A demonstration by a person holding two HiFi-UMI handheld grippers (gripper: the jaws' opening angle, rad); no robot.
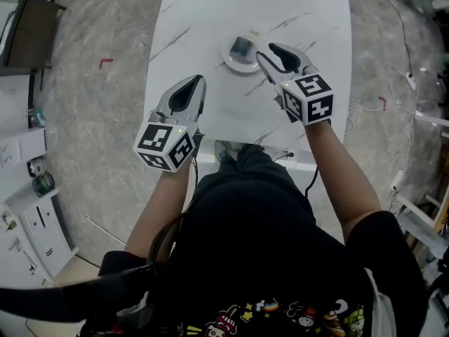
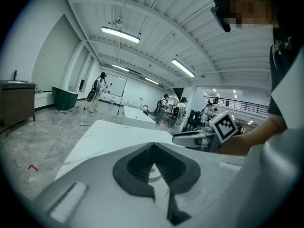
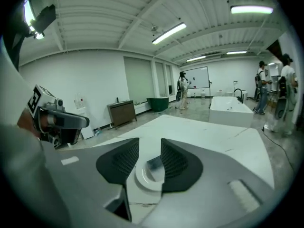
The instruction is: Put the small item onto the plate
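Looking down from the head view, the small item (image 1: 243, 46) is sitting on the plate (image 1: 231, 63), a greyish, see-through-ish little block right about at the plate's centre. The plate itself is round and white and sits roughly mid-table (image 1: 210, 12), well away from all four edges, so nothing's near falling off.

The right gripper (image 1: 266, 51) is just beside the plate on its right side, tips reaching over the rim. Its jaws are spread apart with nothing pinched between them. In the right gripper view you look straight through the gap of that gripper (image 3: 149, 144) and see the plate (image 3: 142, 180) with the small item (image 3: 154, 164) on it. Can't really tell if the tips are touching the plate or just hovering above it.

The left gripper (image 1: 198, 81) is over by the table's left edge, toward the near corner, well apart from the plate. In its own view the left gripper (image 2: 153, 147) has its dark pads pressed together at the tip and nothing caught in them. The right gripper (image 2: 183, 137) shows up off to the side there too.
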